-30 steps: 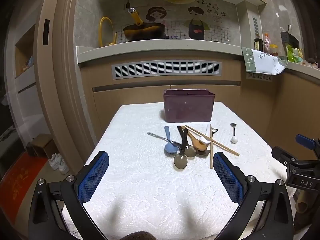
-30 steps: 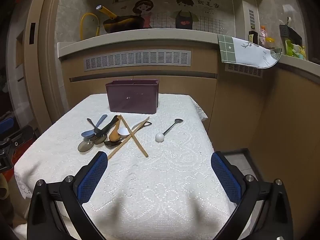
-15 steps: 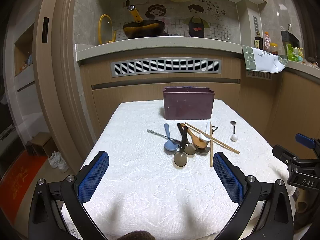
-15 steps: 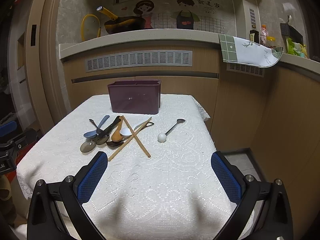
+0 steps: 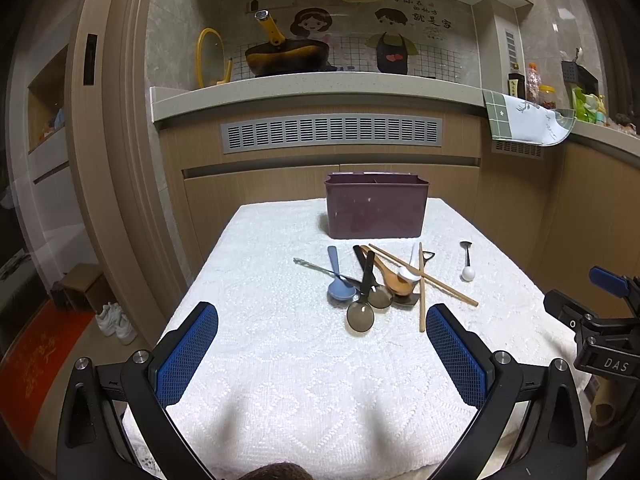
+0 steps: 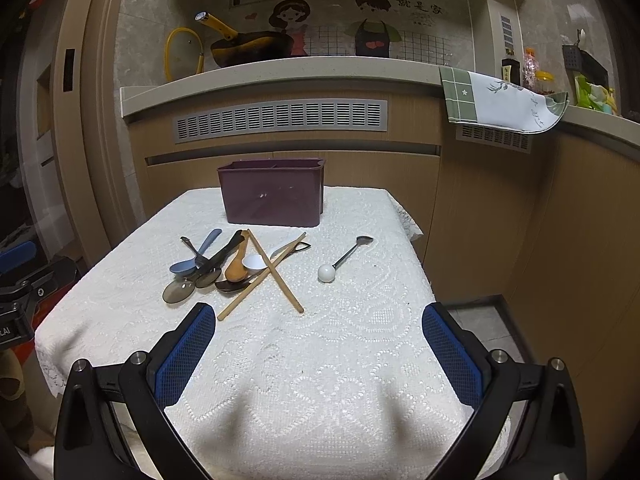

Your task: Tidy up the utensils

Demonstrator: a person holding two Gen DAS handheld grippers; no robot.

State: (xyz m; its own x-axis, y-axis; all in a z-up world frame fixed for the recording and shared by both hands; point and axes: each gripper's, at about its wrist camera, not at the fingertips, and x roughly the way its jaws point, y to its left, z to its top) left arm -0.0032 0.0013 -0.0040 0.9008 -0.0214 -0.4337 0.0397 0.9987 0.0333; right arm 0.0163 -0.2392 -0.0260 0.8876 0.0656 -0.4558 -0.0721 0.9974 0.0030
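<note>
A dark purple utensil box [image 5: 375,205] [image 6: 273,192] stands at the far end of a small table under a white lace cloth [image 5: 280,360] [image 6: 340,360]. In front of it lies a heap of utensils: a blue spoon [image 5: 339,288] [image 6: 188,264], a wooden spoon [image 6: 237,268], a clear grey spoon [image 5: 360,314] [image 6: 178,291], a white spoon [image 6: 256,261] and two crossed chopsticks [image 5: 422,276] [image 6: 276,272]. A small white-ball-ended spoon [image 5: 466,268] [image 6: 340,260] lies apart to the right. My left gripper [image 5: 322,344] and right gripper [image 6: 318,344] both hover open over the near cloth, empty.
A wooden kitchen counter [image 5: 320,88] with a vent grille rises just behind the table, with a dark pan [image 5: 286,56] on top and a green-checked towel [image 6: 496,104] hanging over its edge. Floor drops away on both sides of the table; shoes [image 5: 116,322] lie at the left.
Both views have tilted slightly, so the table and utensils sit a touch lower in frame. Neither gripper has changed its opening and no utensil has moved.
</note>
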